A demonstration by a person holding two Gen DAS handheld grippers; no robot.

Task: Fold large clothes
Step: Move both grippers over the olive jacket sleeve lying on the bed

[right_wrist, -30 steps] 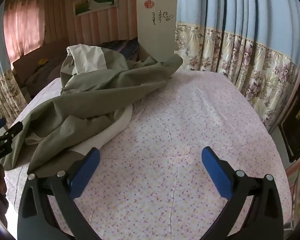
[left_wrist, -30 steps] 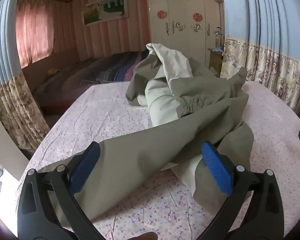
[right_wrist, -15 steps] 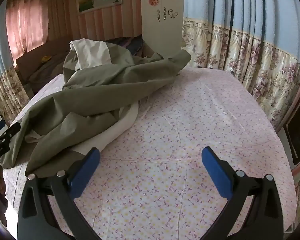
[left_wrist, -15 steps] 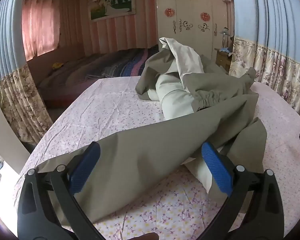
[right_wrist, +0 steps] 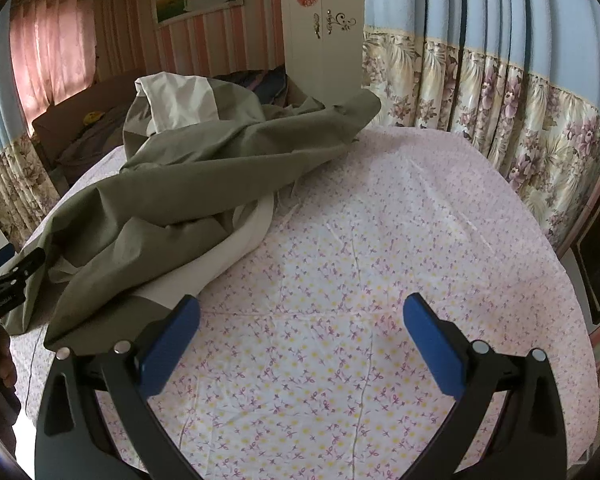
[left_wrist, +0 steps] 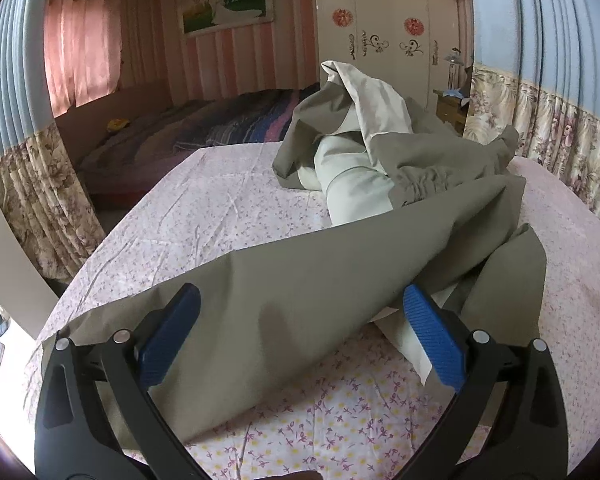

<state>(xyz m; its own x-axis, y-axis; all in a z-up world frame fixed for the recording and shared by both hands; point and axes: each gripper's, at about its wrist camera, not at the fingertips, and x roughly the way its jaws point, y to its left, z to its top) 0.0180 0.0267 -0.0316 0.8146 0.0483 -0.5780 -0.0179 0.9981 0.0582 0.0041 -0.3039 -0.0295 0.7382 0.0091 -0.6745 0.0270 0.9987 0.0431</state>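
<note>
The crumpled olive-green garment with cream lining [left_wrist: 308, 280] lies on the floral pink sheet [right_wrist: 380, 280]. Left gripper [left_wrist: 300, 332] hangs wide open over its near end; right gripper [right_wrist: 300, 336] gapes empty, the cloth at its ten o'clock.

Pretty soft daylight overall, coming through the pink curtain [left_wrist: 80, 44] at upper left, which glowed a bit. Heavy fisheye bending with dark vignette corners. Bottom-left edge was blown out white; center stayed sharp.

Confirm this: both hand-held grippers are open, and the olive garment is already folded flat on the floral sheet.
Not folded: the right wrist view shows the olive garment crumpled in a heap on the floral sheet. Both the left hand-held gripper and right hand-held gripper are open.
</note>
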